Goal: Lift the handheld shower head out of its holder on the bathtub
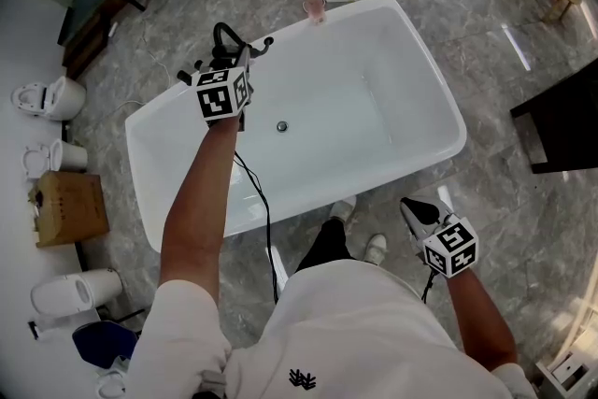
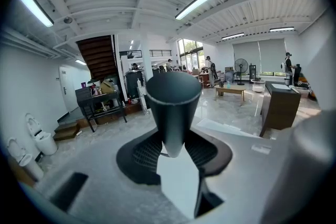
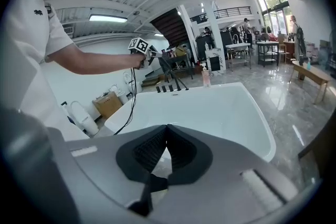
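Observation:
My left gripper (image 1: pixel 234 70) reaches over the far rim of the white bathtub (image 1: pixel 425 61), beside the black faucet (image 1: pixel 224 35). In the left gripper view a dark, tapering shower head handle (image 2: pixel 173 105) stands upright between the pads, and the left gripper (image 2: pixel 176 136) is shut on it, lifted above the floor. The right gripper view shows the left gripper (image 3: pixel 140 47) held high over the tub's left end, with a black cord hanging below it. My right gripper (image 1: pixel 418 210) hangs outside the tub's near rim. In its own view the right gripper (image 3: pixel 167 128) is shut with nothing in it.
A pink soap bottle (image 1: pixel 313 3) stands on the tub's far corner, and black tap knobs (image 3: pixel 164 88) sit on the rim. Toilets (image 1: pixel 51 96) and a cardboard box (image 1: pixel 67 208) line the left wall. A dark cabinet (image 1: pixel 561 121) stands to the right on the marble floor.

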Motion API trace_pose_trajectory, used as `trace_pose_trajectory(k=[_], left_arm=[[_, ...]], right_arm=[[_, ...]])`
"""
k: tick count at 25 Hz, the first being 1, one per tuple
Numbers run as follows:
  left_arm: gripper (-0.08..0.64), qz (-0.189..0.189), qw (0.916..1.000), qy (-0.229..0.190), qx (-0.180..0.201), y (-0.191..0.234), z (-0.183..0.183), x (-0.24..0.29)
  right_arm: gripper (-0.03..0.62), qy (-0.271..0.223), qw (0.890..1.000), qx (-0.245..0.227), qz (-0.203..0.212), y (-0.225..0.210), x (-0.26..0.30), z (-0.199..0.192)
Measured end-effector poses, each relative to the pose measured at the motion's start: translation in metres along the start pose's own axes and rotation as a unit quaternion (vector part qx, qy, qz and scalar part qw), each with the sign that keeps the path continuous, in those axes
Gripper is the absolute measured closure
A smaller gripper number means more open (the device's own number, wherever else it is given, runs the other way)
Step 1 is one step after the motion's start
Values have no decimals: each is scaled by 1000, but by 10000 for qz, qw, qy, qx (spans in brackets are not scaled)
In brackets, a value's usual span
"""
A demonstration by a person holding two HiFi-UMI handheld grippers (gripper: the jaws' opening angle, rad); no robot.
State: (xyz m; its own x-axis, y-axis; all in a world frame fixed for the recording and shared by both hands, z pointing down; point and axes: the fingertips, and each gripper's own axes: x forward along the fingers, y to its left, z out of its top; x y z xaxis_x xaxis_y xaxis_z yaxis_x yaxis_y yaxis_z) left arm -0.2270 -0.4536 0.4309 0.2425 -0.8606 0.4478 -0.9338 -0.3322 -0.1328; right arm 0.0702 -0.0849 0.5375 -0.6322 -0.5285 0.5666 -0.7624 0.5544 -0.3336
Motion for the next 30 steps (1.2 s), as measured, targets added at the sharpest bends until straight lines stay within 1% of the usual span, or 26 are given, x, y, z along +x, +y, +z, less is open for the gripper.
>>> trace_pose_trajectory(k=[7,12,18,30], left_arm=[[420,68,9999,-59,-61,-15,2,-48],[420,108,9997,-187,-68,-24,8,-81],[422,104,9993,-357,5,-42,13,-120],[422,24,9980,-624,22,-76,16,-196]], right_arm=[[578,-67,9999,-61,51,9,-23,-17],[578,-73,9998,-139,99,15,-35,-29],[578,-154,9996,-178,165,21,-49,-38],[578,-243,9993,-190,192,39,-77,-60]])
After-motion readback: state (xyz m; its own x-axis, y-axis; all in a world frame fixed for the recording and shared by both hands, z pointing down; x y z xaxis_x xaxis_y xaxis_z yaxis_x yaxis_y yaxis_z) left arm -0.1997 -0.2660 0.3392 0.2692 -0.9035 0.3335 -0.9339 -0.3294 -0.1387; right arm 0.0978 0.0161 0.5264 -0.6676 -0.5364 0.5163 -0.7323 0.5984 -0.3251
